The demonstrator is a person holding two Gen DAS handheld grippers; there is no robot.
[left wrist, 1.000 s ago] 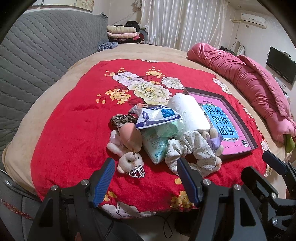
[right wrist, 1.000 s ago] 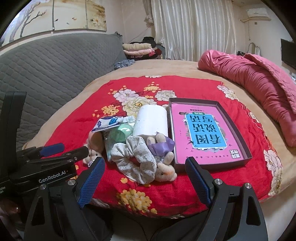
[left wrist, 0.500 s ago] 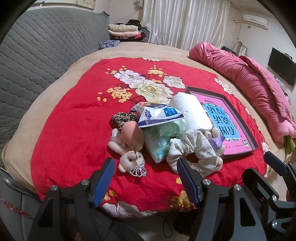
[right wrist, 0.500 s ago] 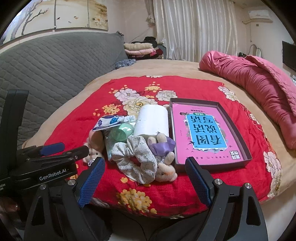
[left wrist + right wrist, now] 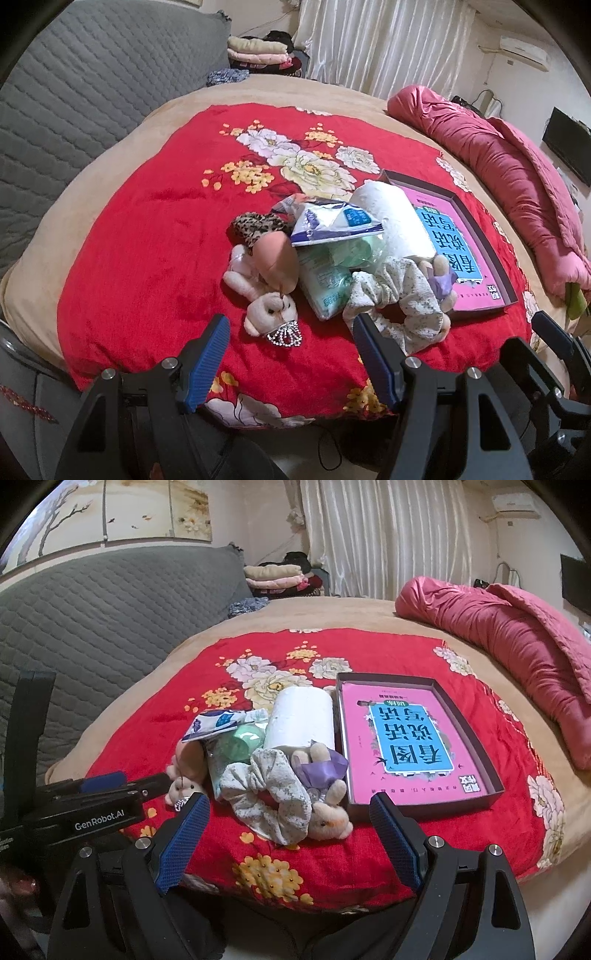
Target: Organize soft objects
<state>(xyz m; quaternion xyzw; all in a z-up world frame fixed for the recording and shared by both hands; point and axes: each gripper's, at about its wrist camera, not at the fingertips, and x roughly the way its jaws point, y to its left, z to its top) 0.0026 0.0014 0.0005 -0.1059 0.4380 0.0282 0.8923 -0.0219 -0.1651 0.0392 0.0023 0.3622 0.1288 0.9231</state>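
Two grippers hang at the near edge of the bed, both spread wide and holding nothing, which suggests that sorting has not started. Farthest left in the heap on the red floral blanket [image 5: 147, 221] lies a leopard-print scrunchie [image 5: 255, 229], with a small cream plush bear [image 5: 271, 308] just in front, a peach-coloured soft thing resting on it. The left gripper [image 5: 291, 345] faces this bear from just short of it, so I judge it the likely first pick on that side. Next come a blue-and-white packet [image 5: 332, 223] lying on a green tissue pack [image 5: 327, 284], then a white paper roll [image 5: 301, 720] on its side. Against the roll's near end sit a pale floral scrunchie [image 5: 273, 797] and a plush bunny [image 5: 327, 818] with a purple bow, touching each other; the right gripper [image 5: 288, 830] is lined up on these two. Rightmost, a shallow dark tray [image 5: 476, 734] holding a pink book lies beside the roll, probably where the soft things belong, and nothing from the heap is in it yet
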